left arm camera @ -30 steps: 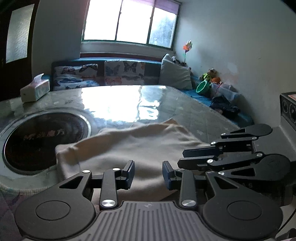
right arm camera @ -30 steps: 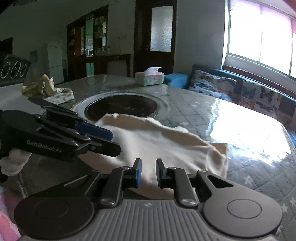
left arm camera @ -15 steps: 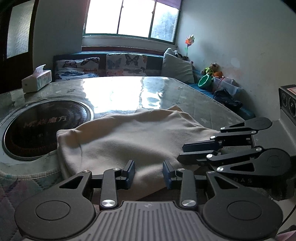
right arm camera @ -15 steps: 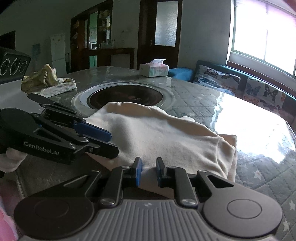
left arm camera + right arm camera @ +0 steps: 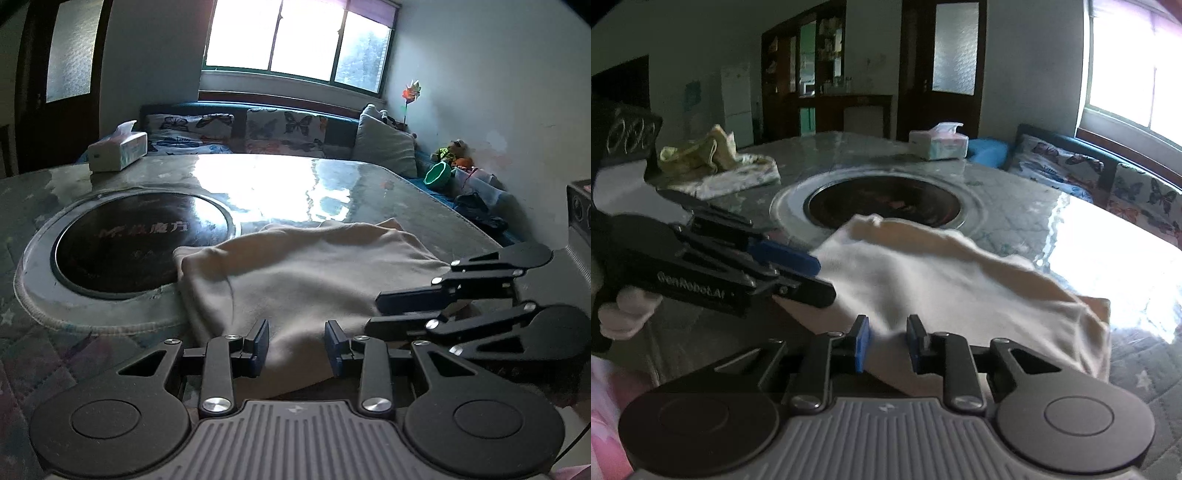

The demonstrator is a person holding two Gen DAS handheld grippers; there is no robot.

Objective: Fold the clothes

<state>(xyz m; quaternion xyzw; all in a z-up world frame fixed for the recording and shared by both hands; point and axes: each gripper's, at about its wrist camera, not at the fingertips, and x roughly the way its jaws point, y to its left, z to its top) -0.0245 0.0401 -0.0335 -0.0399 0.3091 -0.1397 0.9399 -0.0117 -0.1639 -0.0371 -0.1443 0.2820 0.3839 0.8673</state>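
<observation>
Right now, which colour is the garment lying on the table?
Cream, plain without any pattern; the garment shows best in the right wrist view.

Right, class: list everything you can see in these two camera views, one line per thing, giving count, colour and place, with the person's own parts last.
Garment: one, cream, lying on the table's near side, one corner over the hob.
Table: one, grey-green, glossy.
Hob: one, round, black, set into the table.
Tissue box: one, white, far table edge.
Crumpled cloths: a heap, yellow and white, far table corner.
Cushions: several, butterfly print, on the bench under the window.
Bowl: one, green, on the bench.
Left hand-held gripper: black, jaws apart, over the garment's near edge.
Right hand-held gripper: black, jaws opening around the garment's near edge.
Gloved hand: white.
</observation>
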